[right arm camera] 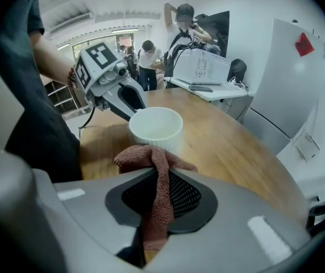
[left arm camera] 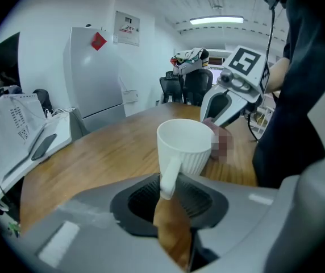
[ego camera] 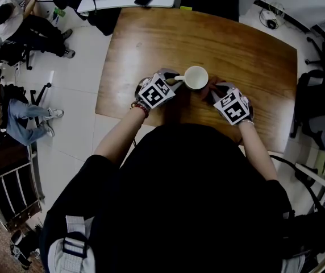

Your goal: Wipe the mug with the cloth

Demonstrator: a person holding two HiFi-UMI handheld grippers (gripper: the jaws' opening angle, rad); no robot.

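One white mug (ego camera: 196,77) stands upright on the wooden tabletop (ego camera: 253,56), right between your left hand-held gripper (ego camera: 174,79) and your right hand-held gripper (ego camera: 211,93). Both point steeply down at it.

Your left hand-held gripper has its jaws drawn in narrow around the mug's handle (left arm camera: 169,178). The handle drops straight into the gap between the dark ribbed pads (left arm camera: 144,201), which look pressed against either side of it. A slit of bare wood shows below the handle. The mug's ribbed body sits just beyond that gripper's tips, mouth up.

Your right hand-held gripper is clamped tight on a reddish-brown cloth (right arm camera: 145,157). A strip of the cloth runs down between the jaws, and a bunched fold sticks out past their tips. That fold lies against the mug's outer wall, on the side away from the handle and just ahead of that gripper. From each gripper's own camera you see the other one across the mug, close against it.
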